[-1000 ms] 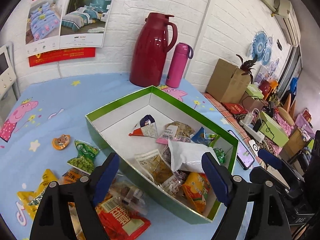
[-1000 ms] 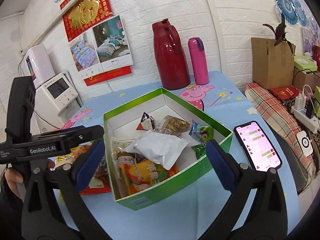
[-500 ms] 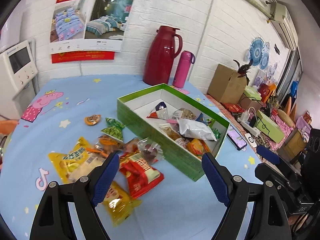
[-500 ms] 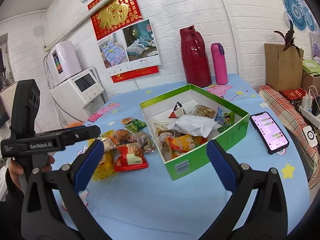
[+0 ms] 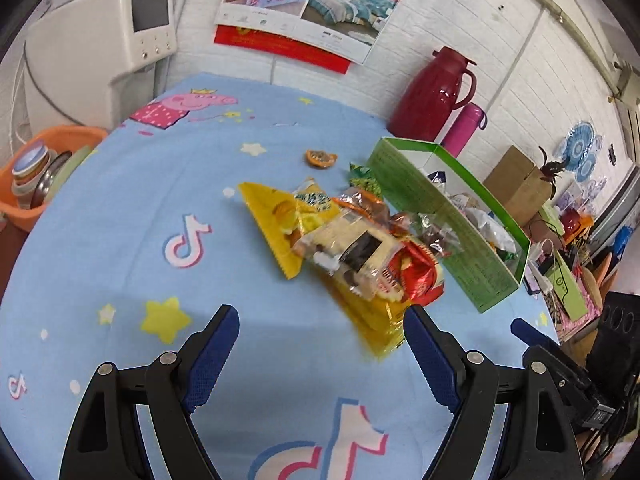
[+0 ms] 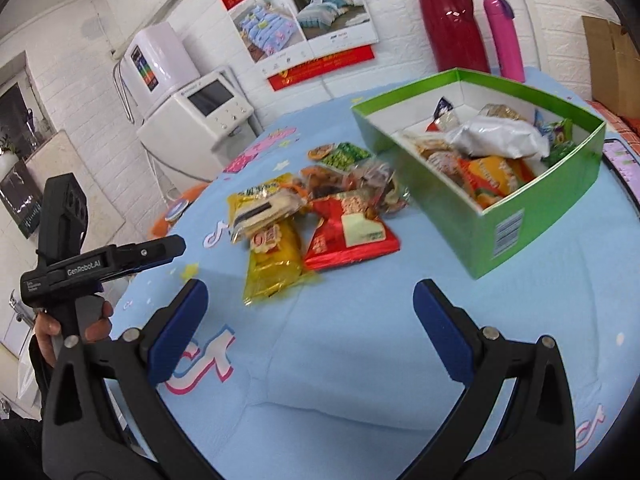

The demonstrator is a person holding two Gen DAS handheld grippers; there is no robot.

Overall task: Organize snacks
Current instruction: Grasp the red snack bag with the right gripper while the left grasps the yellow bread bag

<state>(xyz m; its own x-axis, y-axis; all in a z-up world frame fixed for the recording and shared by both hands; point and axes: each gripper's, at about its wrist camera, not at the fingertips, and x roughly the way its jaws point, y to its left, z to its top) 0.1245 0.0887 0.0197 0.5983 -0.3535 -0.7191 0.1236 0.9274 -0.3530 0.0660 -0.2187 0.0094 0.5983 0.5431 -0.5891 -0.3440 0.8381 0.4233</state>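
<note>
Blue cartoon tablecloth (image 6: 360,344) carries a green box (image 6: 516,216) already half full of snacks. Just beside it lies a loose heap of snack packets (image 6: 316,216). Both the left gripper (image 5: 320,344) and right gripper (image 6: 310,316) hover with fingers wide apart, holding nothing.

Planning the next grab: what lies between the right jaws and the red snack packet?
Only bare blue tablecloth, seen in the right wrist view. The right gripper is open and empty; the red snack packet lies just beyond, beside the yellow packet.
</note>
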